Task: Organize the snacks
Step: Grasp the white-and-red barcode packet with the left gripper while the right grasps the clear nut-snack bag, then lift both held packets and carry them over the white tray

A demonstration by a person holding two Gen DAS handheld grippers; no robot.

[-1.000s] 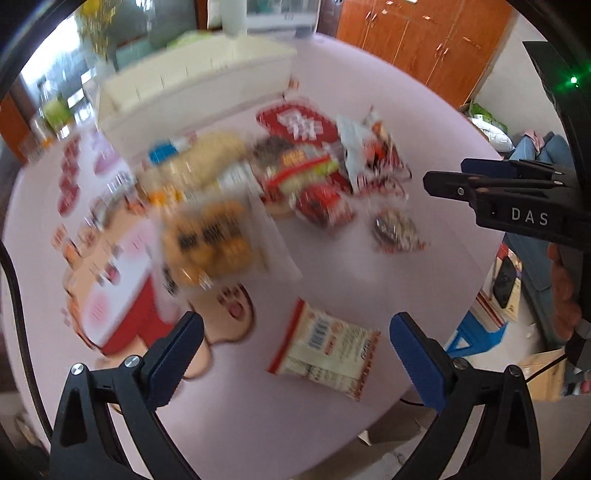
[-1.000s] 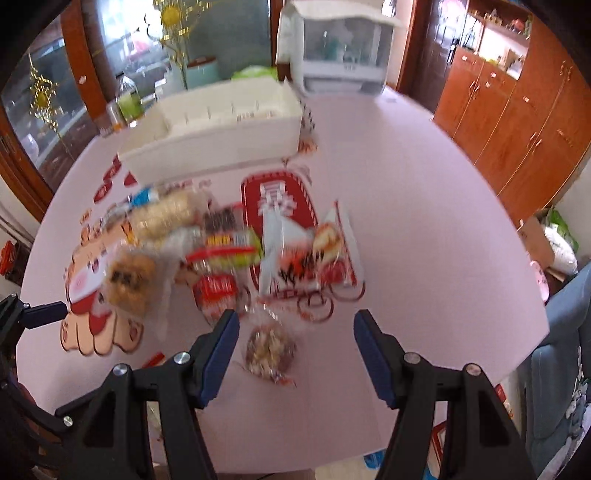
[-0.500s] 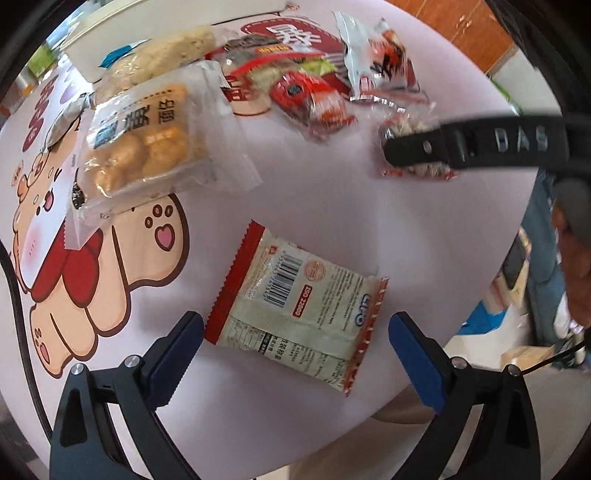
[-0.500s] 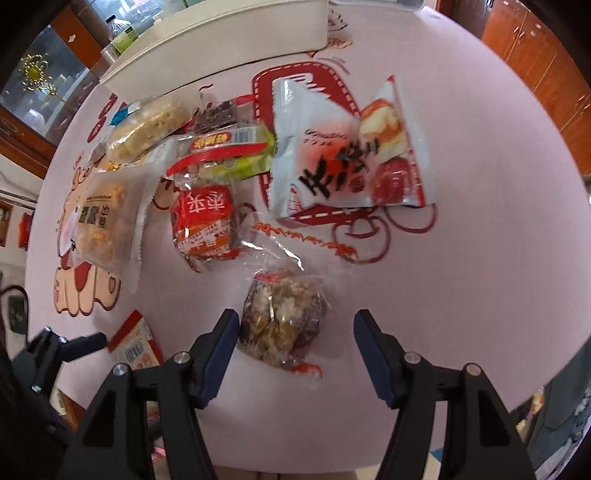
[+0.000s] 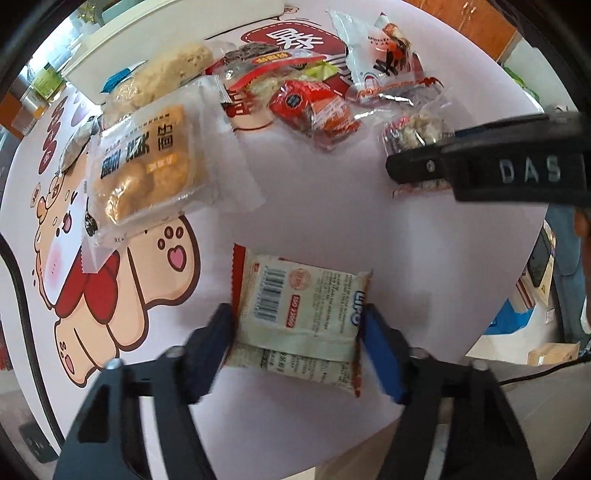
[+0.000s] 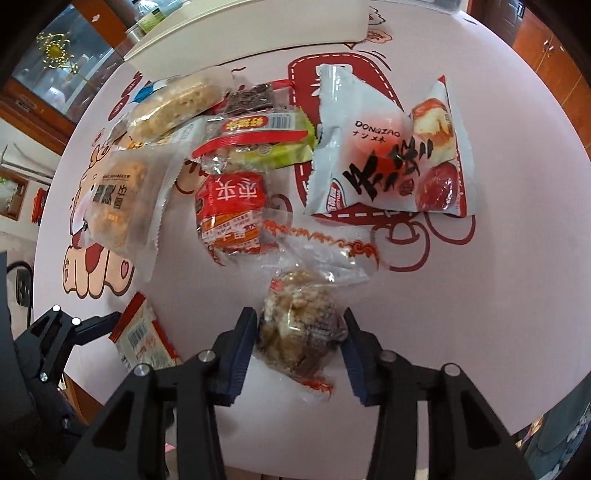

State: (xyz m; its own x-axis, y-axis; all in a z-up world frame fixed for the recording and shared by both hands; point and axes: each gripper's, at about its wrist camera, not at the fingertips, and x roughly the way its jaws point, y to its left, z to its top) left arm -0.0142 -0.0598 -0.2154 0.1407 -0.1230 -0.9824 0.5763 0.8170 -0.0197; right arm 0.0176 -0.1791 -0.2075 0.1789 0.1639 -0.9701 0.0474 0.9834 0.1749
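Note:
My left gripper (image 5: 297, 325) is shut on a white snack packet with red ends (image 5: 299, 314) lying near the table's front edge; that packet also shows in the right wrist view (image 6: 142, 341). My right gripper (image 6: 299, 338) is shut on a clear bag of brown nut candy (image 6: 299, 332), also on the table. The same bag shows in the left wrist view (image 5: 415, 129) under the right gripper's finger. Further back lie a red packet (image 6: 231, 212), a white jujube bag (image 6: 391, 155), a pastry pack (image 5: 147, 162) and a rice cake (image 6: 173, 107).
A long white box (image 6: 258, 33) stands at the back of the round pink table (image 6: 498, 277). A cartoon print (image 5: 92, 277) covers the table's left side. The front edge of the table is close under both grippers. Wooden cabinets stand at the far right.
Both grippers have dropped toward the table and closed. The left one now pinches the white packet and the right one pinches the nut candy bag.

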